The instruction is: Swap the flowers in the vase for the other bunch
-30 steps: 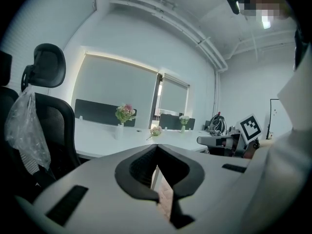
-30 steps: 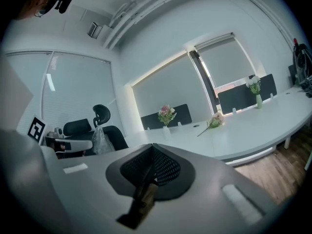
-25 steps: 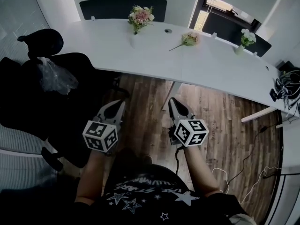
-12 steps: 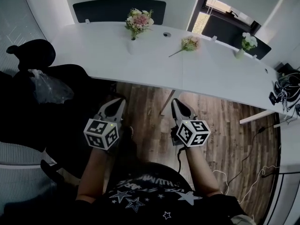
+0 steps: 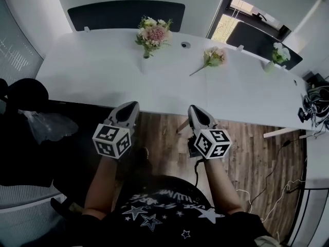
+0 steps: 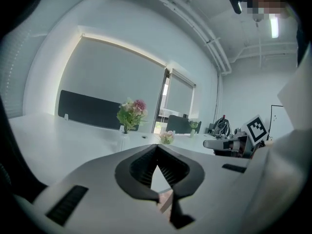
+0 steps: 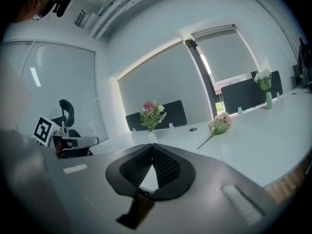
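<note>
A pink and white bunch [image 5: 153, 33] stands in a white vase [image 5: 148, 62] on the far middle of the white table [image 5: 103, 81]; both gripper views show this bunch [image 6: 132, 112] [image 7: 152, 113] too. A second, smaller pink bunch [image 5: 212, 58] [image 7: 219, 125] [image 6: 167, 137] lies loose on the table to its right. My left gripper [image 5: 130, 107] and right gripper [image 5: 194, 110] are both shut and empty, side by side at the table's near edge, well short of the flowers.
A small vase of white flowers [image 5: 278, 54] stands at the table's far right. Black chairs [image 5: 25, 138] crowd the left, one with a plastic bag [image 5: 49, 125]. Dark desk screens [image 5: 126, 15] line the far edge. Cables [image 5: 316, 104] lie at the right.
Both grippers and my view have moved forward toward the table; the grippers' tips now reach its near edge. The chairs have slid off to the left. Jaws stayed shut.
</note>
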Demonstrator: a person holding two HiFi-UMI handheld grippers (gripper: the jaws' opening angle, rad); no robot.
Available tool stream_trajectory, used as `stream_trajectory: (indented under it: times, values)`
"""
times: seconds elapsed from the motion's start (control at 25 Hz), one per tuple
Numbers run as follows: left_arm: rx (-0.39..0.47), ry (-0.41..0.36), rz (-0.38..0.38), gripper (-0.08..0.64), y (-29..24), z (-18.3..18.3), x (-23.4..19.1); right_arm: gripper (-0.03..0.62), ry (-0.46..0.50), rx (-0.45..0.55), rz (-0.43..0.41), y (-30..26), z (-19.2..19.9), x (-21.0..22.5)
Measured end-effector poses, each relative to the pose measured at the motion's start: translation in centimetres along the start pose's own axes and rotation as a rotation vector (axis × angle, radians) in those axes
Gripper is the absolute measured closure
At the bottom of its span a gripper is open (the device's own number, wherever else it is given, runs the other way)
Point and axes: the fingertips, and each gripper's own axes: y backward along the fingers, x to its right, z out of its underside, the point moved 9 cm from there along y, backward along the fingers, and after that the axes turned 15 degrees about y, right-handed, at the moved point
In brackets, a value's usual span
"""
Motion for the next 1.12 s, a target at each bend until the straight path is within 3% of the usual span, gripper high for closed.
stream_trajectory:
  times: [0.48, 1.12]
  values:
    - [-0.029, -0.021, 0.022, 0.552, -8.0, -4.5, -6.3, 0.589, -0.022, -0.031, 0.035, -9.0, -2.3, 1.6]
    - [-0.054, -0.017, 0.087, 0.551, -12.4, -6.4, -12.3, 0.589, -0.011, -0.043, 0.068, -16.8, -4.2, -0.4]
